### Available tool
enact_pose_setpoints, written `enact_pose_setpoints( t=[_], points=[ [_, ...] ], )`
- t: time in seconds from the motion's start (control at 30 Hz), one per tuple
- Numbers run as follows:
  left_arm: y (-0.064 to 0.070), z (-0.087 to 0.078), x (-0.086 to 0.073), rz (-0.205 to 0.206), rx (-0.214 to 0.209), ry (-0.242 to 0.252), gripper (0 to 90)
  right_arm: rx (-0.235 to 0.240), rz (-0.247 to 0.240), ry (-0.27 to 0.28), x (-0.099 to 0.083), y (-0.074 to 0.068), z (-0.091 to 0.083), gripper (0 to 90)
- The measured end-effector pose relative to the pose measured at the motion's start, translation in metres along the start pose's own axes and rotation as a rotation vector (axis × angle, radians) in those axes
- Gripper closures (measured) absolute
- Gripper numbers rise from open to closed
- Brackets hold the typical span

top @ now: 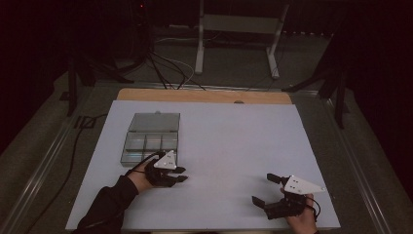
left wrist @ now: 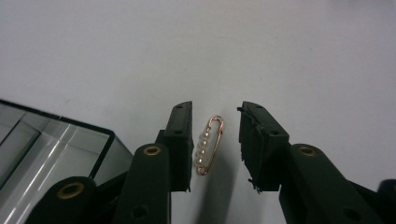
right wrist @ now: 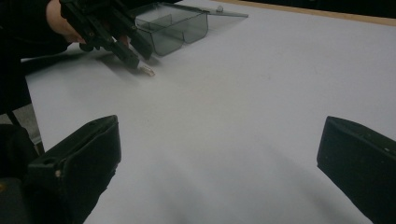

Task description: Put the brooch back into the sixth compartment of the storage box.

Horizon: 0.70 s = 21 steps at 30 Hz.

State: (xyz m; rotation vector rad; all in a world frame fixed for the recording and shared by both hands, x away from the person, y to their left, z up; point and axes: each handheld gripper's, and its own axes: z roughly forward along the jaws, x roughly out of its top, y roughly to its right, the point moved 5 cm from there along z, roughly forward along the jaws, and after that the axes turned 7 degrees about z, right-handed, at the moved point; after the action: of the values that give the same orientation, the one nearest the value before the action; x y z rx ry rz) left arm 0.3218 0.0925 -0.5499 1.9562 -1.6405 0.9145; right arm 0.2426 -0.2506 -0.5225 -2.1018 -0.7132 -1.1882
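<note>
We see a small rose-gold safety pin strung with five white pearl beads [left wrist: 208,146] lying flat on the white bench [top: 234,141]. It sits between the two black jaws of the left gripper [left wrist: 215,142], close against the left-hand one in the left gripper view; we cannot tell if it touches. These jaws stand parted with a gap on the pin's other side, so nothing is clamped. In the right gripper view the pin [right wrist: 146,70] appears as a pale speck at the tips of that gripper [right wrist: 132,58].

Just beside the left gripper [top: 178,174], towards the far left of the bench, rests a clear smoky-grey plastic compartment box [top: 150,146] with its lid [top: 155,122] folded open and flat behind it.

The right gripper [top: 265,188] hovers near the front right of the bench, well apart from the pin, its jaws spread wide around bare surface. A dark sleeve [top: 109,204] covers the left forearm.
</note>
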Motion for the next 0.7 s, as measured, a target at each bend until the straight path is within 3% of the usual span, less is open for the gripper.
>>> enact_pose_setpoints(
  t=[0.1,0.2,0.37,0.57,0.7],
  points=[
    [-0.0024,0.0011,-0.0003,0.003,0.01,-0.005,69.7,0.001,0.001,0.002,0.0001,-0.0002,-0.0003,0.0],
    [-0.0032,0.0029,-0.0017,-0.007,0.001,-0.006,70.7,0.0,0.003,-0.001,-0.0002,0.0002,-0.0001,0.0],
    [-0.0038,0.0046,-0.0027,0.009,-0.019,-0.028,72.7,0.001,0.001,-0.003,-0.0005,0.0002,0.0004,0.0],
    [-0.0066,0.0084,-0.004,-0.033,-0.027,-0.033,73.2,-0.001,0.002,-0.003,-0.0006,0.0008,0.0002,0.0],
    [-0.0074,0.0095,-0.0044,-0.034,-0.039,-0.043,73.3,0.0,0.002,-0.005,-0.0007,0.0007,0.0005,0.0]
  ],
)
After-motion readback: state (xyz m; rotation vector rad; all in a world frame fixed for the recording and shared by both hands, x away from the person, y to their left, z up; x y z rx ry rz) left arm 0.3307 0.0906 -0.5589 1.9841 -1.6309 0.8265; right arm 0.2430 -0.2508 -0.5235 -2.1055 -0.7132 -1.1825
